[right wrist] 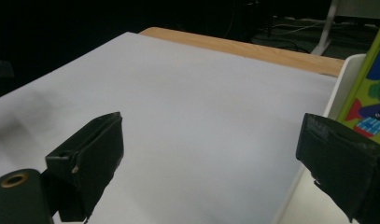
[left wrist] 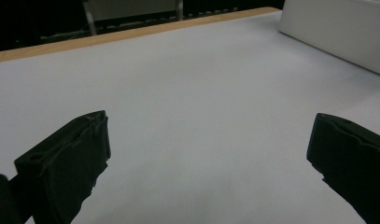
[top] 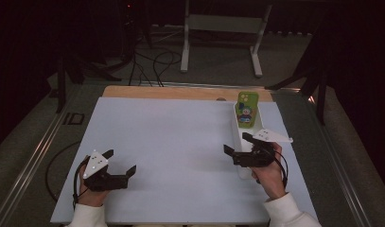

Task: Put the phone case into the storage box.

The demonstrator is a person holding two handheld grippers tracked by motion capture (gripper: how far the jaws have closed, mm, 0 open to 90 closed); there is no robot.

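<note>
Right now the right gripper [top: 237, 144] hangs over the near part of a long white tray [top: 237, 132] that runs along the right side of the white table top [top: 171, 142]. Its jaws stand wide apart with nothing between them. A green phone case [top: 247, 109] with a cartoon figure printed on it leans upright in the far end of that tray, its camera cut-out at the top. The case lies beyond the right gripper, farther from the person, and the two are apart, not touching.

Seen from the right gripper view, one black jaw sits over the bare table top [right wrist: 192, 116] and the other over the tray's white rim [right wrist: 339, 88], so the gripper straddles the tray wall. The green phone case [right wrist: 369, 88] rises just behind the jaw on that side, cut off by the picture's edge.

Over at the near left of the table, the left gripper [top: 120, 163] rests low above the surface in the person's left hand [top: 88, 191], well apart from the tray and the case. Its jaws are also spread wide and empty. From the left gripper view, bare white surface [left wrist: 192, 107] lies between the jaws, and the white tray's [left wrist: 337, 32] side wall shows at the far corner.

A wooden strip [top: 171, 92] edges the table's far side.
</note>
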